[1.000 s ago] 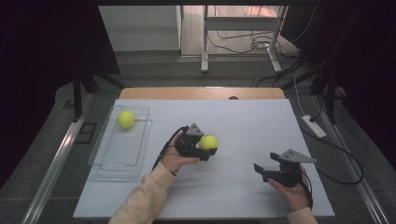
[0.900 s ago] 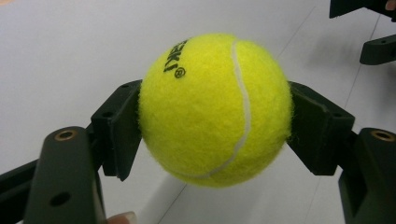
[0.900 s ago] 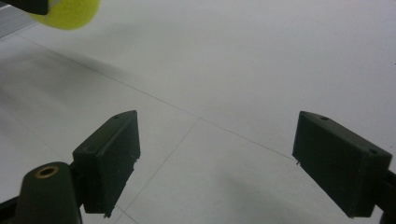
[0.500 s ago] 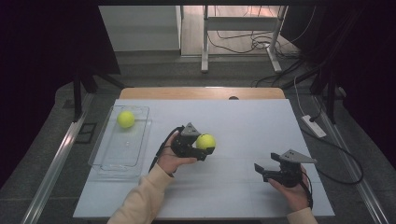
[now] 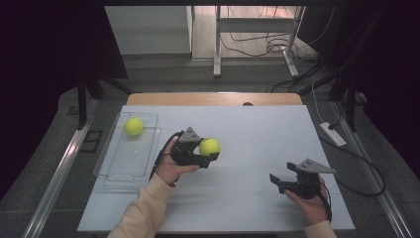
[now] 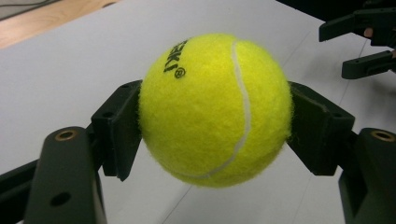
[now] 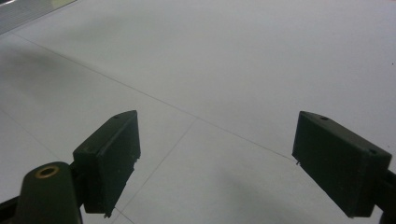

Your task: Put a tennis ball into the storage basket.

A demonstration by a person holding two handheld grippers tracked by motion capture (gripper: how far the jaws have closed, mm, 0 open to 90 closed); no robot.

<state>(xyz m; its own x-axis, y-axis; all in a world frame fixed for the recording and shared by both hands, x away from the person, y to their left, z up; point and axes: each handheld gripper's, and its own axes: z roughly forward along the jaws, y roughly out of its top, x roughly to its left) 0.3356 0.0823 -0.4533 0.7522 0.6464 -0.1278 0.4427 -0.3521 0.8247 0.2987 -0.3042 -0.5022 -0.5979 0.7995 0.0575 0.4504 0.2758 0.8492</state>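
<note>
— White table (image 5: 247,129) under me, dark room all round — where's the ball now?

— My left tongs (image 5: 209,154) are clamped on the tennis ball (image 5: 209,146), one pad on each flank, and it hangs clear of the table near the middle. The clear tray (image 5: 115,171) sits off to the left with a second ball (image 5: 133,126) lying at its far end.

— So what makes this carry go well?

— I'd say keep the squeeze even; from the left tongs' own camera the ball (image 6: 215,109) bulges well past the pads, so a jolt could roll it out. I'd travel level, stay above the tray's rim, and lower into the bare near part, away from the other ball.

— And your right tongs (image 5: 278,182)?

— Open, holding nothing, low over the table's right side — well out of the way
</note>
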